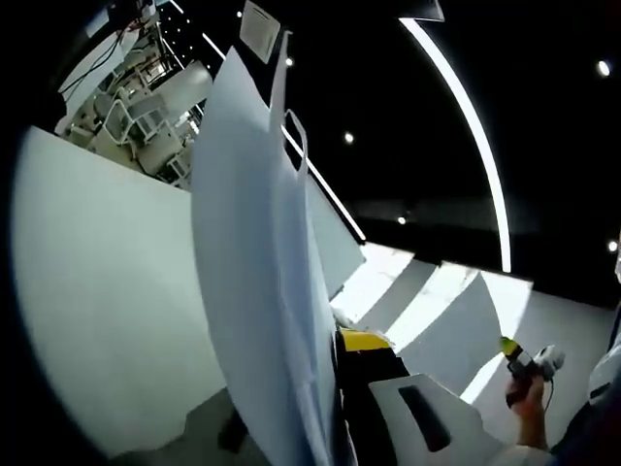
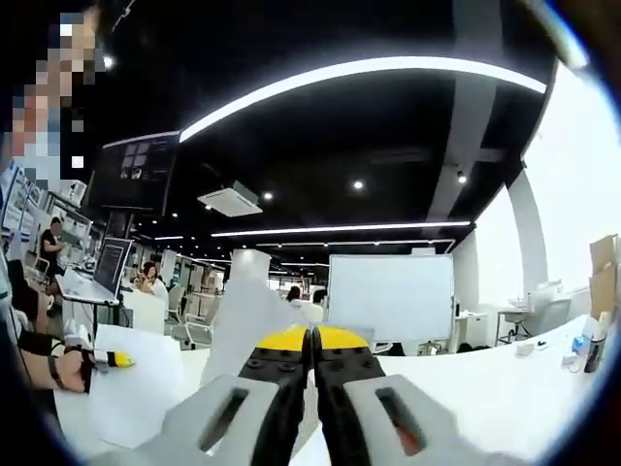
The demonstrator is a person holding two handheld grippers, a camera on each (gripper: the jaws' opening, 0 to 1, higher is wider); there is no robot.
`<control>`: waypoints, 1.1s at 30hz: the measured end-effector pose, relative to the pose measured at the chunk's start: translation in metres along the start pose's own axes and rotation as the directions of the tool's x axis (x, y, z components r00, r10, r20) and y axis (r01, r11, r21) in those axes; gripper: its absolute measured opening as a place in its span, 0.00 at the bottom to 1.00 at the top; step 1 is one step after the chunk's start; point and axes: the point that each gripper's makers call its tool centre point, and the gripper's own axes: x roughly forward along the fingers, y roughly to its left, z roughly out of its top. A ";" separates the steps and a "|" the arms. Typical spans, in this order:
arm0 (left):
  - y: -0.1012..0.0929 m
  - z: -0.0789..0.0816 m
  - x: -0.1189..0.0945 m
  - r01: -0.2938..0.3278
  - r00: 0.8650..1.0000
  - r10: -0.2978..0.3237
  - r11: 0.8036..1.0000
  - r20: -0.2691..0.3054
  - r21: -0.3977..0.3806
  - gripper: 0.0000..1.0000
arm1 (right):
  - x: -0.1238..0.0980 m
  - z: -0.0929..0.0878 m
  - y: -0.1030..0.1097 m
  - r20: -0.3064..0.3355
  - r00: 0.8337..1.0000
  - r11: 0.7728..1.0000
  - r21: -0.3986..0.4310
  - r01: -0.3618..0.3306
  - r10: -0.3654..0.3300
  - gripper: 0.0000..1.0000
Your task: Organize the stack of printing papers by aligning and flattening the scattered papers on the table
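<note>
Raised above the white desk (image 2: 485, 388), the left gripper (image 1: 335, 388) holds a sheaf of printing papers (image 1: 257, 282) upright, pinched between its fingers; the right gripper (image 2: 310, 354) has its fingers pressed together, another sheet (image 2: 136, 388) beside it.

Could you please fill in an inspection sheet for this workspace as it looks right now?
Surface: white table, bare toward the right.
Job's things: sheets of paper held upright, edge-on, in the left gripper view; another sheet lifted at left in the right gripper view.
Clutter: bottles near the table's far right edge.
Grippers: left gripper shut on the paper; right gripper closed, paper rising behind its yellow tips.
Cables: nothing seen.
Surroundings: whiteboard, seated people at desks, ceiling light strips.
</note>
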 end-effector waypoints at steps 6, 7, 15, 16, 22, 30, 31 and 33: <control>0.000 0.000 0.000 -0.001 1.000 0.001 1.000 0.000 0.002 0.08 | 0.000 0.006 0.001 0.016 1.000 1.000 -0.009 -0.004 0.004 0.00; 0.000 0.000 0.000 -0.001 1.000 0.001 1.000 0.000 0.002 0.08 | 0.000 0.006 0.001 0.015 1.000 1.000 -0.006 -0.006 0.006 0.00; 0.001 0.000 0.000 -0.001 1.000 0.001 1.000 -0.001 0.004 0.08 | 0.001 0.010 0.001 0.024 1.000 1.000 -0.012 -0.004 0.004 0.00; 0.001 0.000 0.000 -0.001 1.000 0.001 1.000 -0.001 0.004 0.08 | 0.001 0.010 0.001 0.024 1.000 1.000 -0.013 -0.005 0.005 0.00; 0.002 0.001 0.000 -0.001 1.000 0.001 1.000 -0.001 0.003 0.08 | 0.002 0.012 0.003 0.024 1.000 1.000 -0.024 -0.010 0.010 0.00; 0.002 0.001 0.001 0.000 1.000 0.000 1.000 -0.001 0.001 0.08 | 0.002 0.017 0.008 0.030 0.999 0.999 -0.050 -0.016 0.018 0.00; 0.002 0.001 0.001 0.000 1.000 0.000 1.000 -0.001 0.001 0.08 | 0.003 0.017 0.009 0.030 0.999 0.998 -0.054 -0.016 0.018 0.00; 0.002 0.001 0.001 0.001 1.000 -0.001 1.000 -0.001 0.001 0.08 | 0.002 0.018 0.010 0.033 0.999 0.998 -0.059 -0.017 0.019 0.00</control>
